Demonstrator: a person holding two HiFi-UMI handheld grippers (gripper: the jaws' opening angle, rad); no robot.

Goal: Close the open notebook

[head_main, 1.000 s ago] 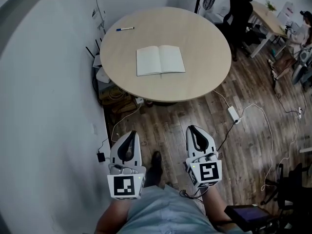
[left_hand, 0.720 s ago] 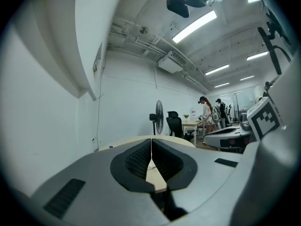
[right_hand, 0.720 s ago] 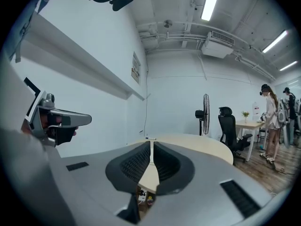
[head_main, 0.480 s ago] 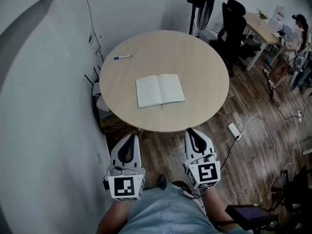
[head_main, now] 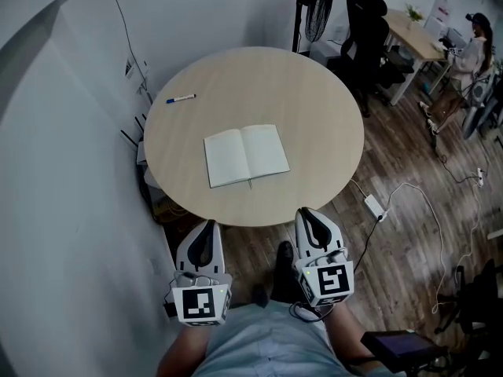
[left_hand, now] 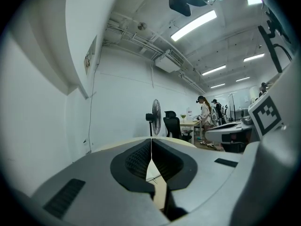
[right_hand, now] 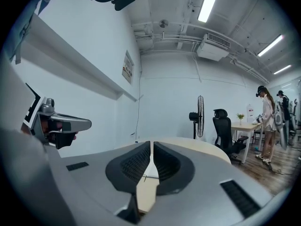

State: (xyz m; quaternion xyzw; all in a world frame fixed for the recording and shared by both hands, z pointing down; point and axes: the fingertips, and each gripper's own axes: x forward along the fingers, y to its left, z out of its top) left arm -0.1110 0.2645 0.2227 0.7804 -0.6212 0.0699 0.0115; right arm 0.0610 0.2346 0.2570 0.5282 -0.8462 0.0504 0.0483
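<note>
An open notebook (head_main: 246,155) with blank white pages lies flat near the middle of the round beige table (head_main: 314,93), its ribbon hanging past the near edge. My left gripper (head_main: 207,227) hangs below the table's near edge at lower left, jaws shut and empty. My right gripper (head_main: 308,216) is beside it at the table's near rim, jaws shut with nothing between them. Both point toward the table. A sliver of the notebook (right_hand: 146,175) shows between the jaws in the right gripper view, and the left gripper (left_hand: 151,144) points at the table top.
A blue-capped marker (head_main: 180,98) lies at the table's far left. A white wall runs along the left. A fan (head_main: 310,6), a black chair (head_main: 368,30) and a desk with a person (head_main: 471,49) stand beyond. Cables and a power brick (head_main: 372,205) lie on the wood floor.
Both grippers have come closer to the table, from over the floor to its near edge. The table and notebook sit lower and larger in the head view. The jaws stayed shut.
</note>
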